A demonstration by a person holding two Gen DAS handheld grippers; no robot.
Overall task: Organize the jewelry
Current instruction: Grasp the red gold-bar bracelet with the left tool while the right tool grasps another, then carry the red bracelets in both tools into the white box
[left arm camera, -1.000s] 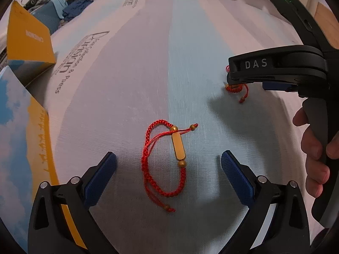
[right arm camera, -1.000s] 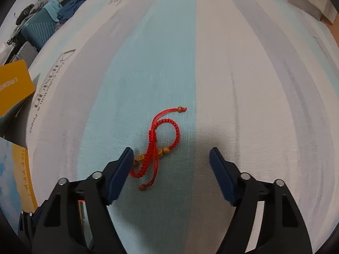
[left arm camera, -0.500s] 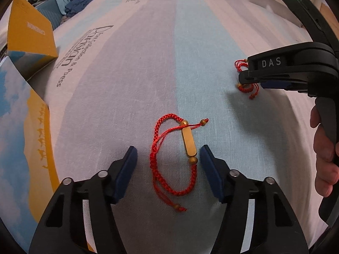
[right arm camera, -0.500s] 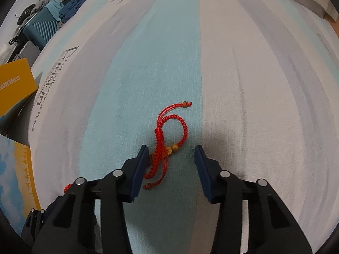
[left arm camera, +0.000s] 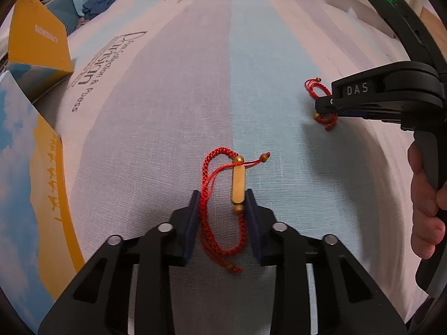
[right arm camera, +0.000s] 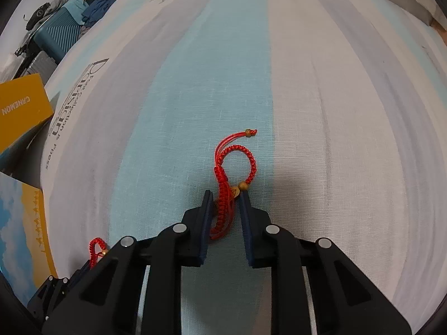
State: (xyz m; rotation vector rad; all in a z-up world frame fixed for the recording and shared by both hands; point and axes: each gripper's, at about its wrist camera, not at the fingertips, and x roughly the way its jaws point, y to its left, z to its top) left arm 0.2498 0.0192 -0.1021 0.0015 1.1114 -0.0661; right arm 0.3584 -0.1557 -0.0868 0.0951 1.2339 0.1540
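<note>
A red braided bracelet with a gold bar lies on the striped bedspread. My left gripper straddles it, jaws closed in until the pads touch its two sides. A second red braided bracelet with gold beads lies on the blue stripe. My right gripper has its jaws narrowed onto that bracelet's bunched cords. In the left wrist view the right gripper sits at the right over that bracelet. The first bracelet peeks out at the lower left of the right wrist view.
A yellow box and a blue-and-yellow box stand at the left bed edge. A teal suitcase and clothes are beyond the bed. The bedspread carries printed lettering.
Both grippers have moved forward over their bracelets and their jaws have closed from wide open to pinching the cords.
</note>
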